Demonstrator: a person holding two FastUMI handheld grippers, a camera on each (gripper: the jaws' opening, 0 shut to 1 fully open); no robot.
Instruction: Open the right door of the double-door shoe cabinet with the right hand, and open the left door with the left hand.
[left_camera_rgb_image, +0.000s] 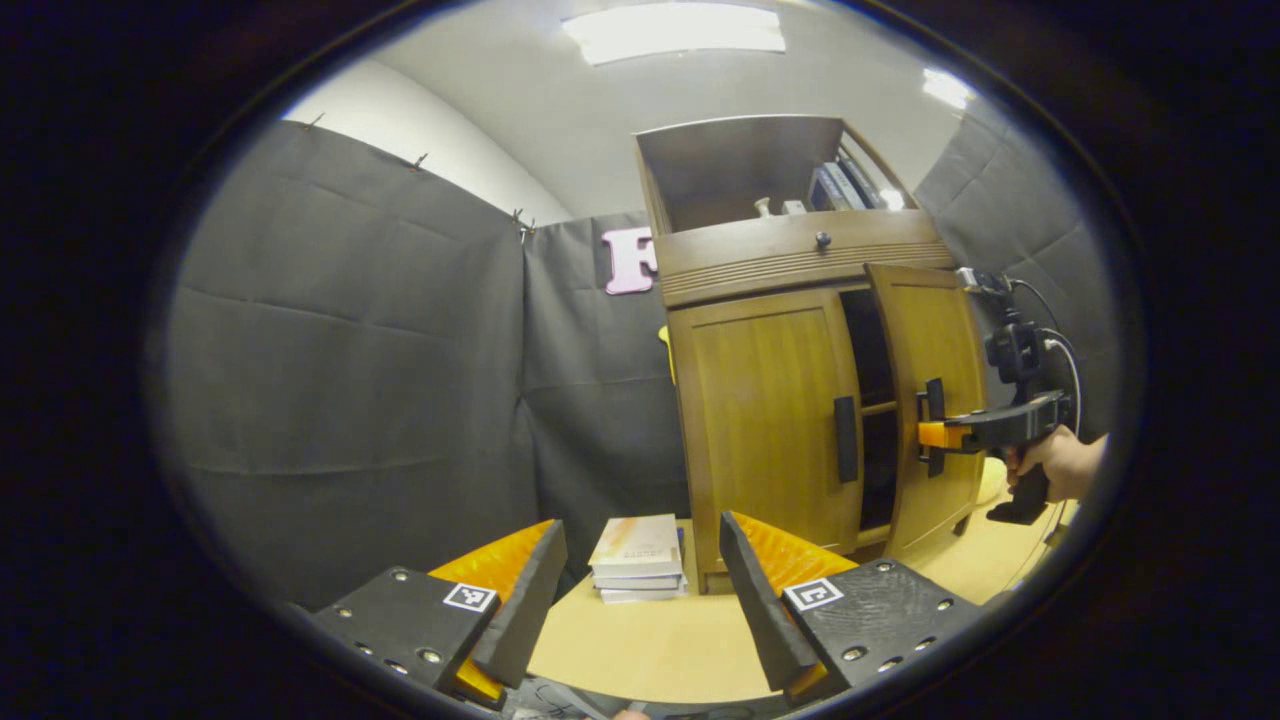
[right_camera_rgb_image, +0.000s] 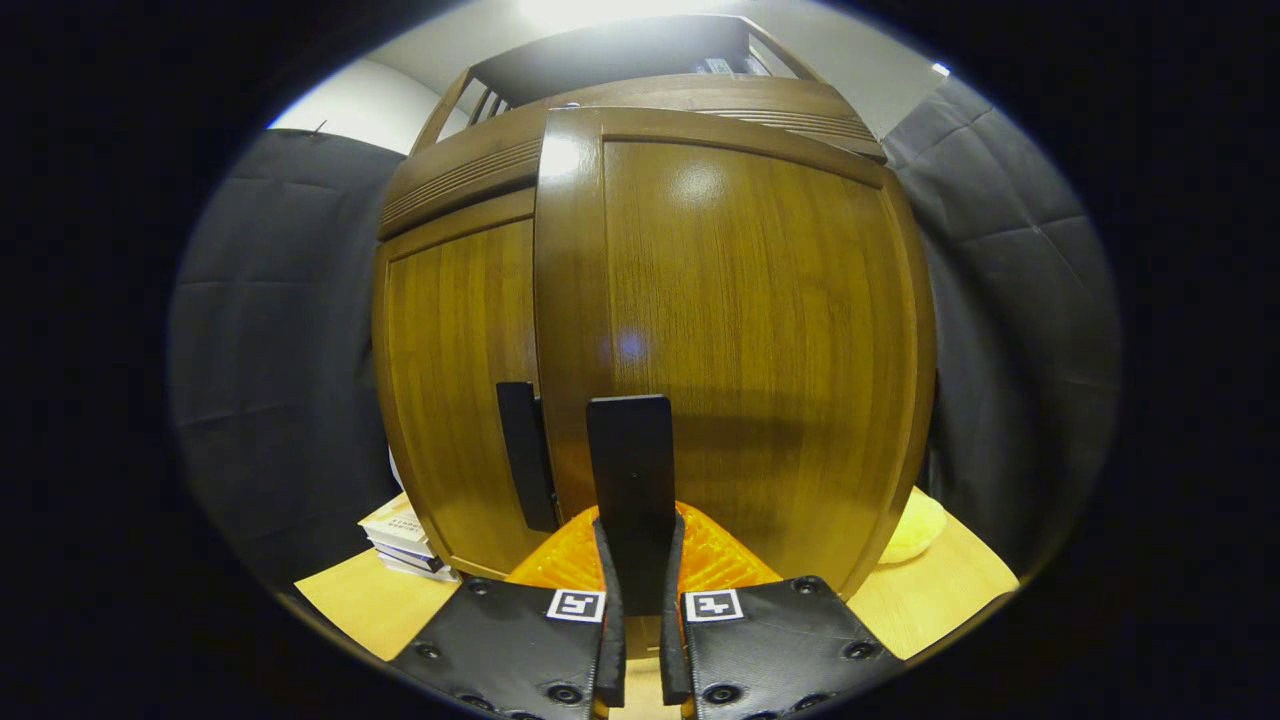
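Observation:
A wooden shoe cabinet (left_camera_rgb_image: 780, 270) stands on the table. Its right door (left_camera_rgb_image: 930, 390) is swung partly outward, showing a dark inside with a shelf; the left door (left_camera_rgb_image: 770, 420) is flat closed, its black handle (left_camera_rgb_image: 846, 438) untouched. In the left gripper view my left gripper (left_camera_rgb_image: 640, 600) hovers open, low and well short of the cabinet. The right gripper (left_camera_rgb_image: 935, 435), held by a hand, is clamped on the right door's black handle (left_camera_rgb_image: 933, 425). In the right gripper view the right gripper (right_camera_rgb_image: 640, 580) is shut on that handle (right_camera_rgb_image: 630, 480), with the right door (right_camera_rgb_image: 740, 340) close ahead and the left door (right_camera_rgb_image: 450, 390) beside it.
A stack of books (left_camera_rgb_image: 640, 560) lies on the wooden table (left_camera_rgb_image: 650, 650) left of the cabinet's foot. A drawer with a small knob (left_camera_rgb_image: 822, 240) and an open shelf with books top the cabinet. A yellow object (right_camera_rgb_image: 912, 530) lies at its right foot. Black cloth walls surround.

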